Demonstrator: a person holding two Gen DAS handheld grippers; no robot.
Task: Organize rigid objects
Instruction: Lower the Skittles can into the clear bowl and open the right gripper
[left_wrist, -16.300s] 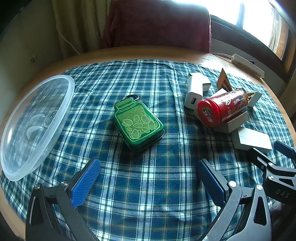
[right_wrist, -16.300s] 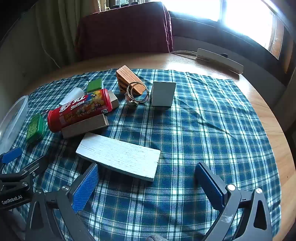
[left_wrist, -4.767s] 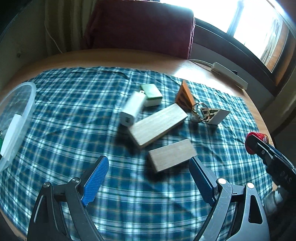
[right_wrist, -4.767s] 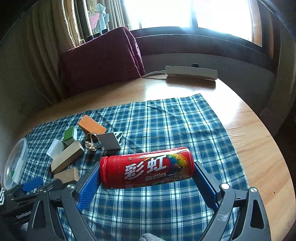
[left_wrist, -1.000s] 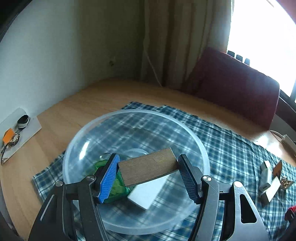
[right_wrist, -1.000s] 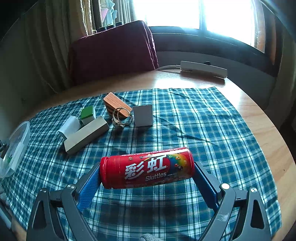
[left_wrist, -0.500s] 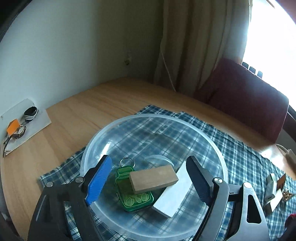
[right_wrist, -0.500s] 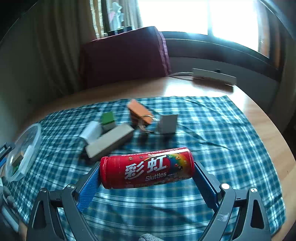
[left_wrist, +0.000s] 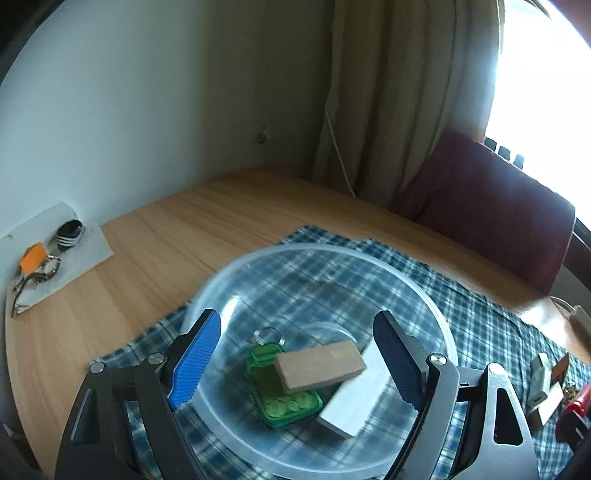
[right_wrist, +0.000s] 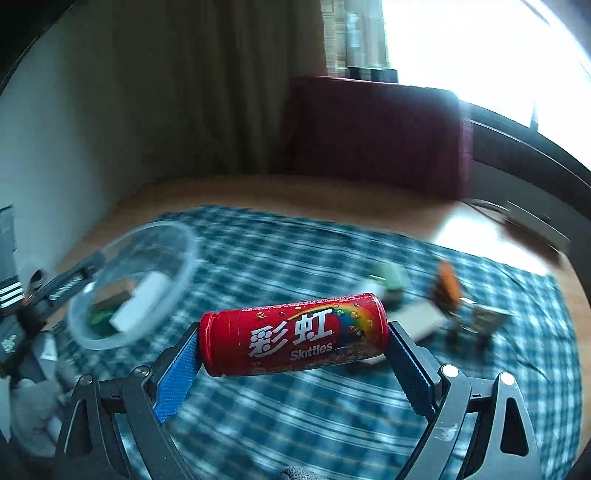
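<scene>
Currently our left gripper (left_wrist: 299, 363) hangs wide open and empty above the clear plastic bowl (left_wrist: 236, 275), which sits on the blue plaid tablecloth (left_wrist: 480, 325) at the cloth's corner nearest the wall. Inside the bowl, a tan wooden block (left_wrist: 319, 364) rests on a green tin (left_wrist: 284, 400), with a white block (left_wrist: 356, 397) leaning beside them. Our right gripper (right_wrist: 293, 363) clamps a red Skittles can (right_wrist: 293, 334) lengthwise, end to end, raised above the cloth. Blurred small objects (right_wrist: 448, 291) remain scattered mid-cloth behind it.
</scene>
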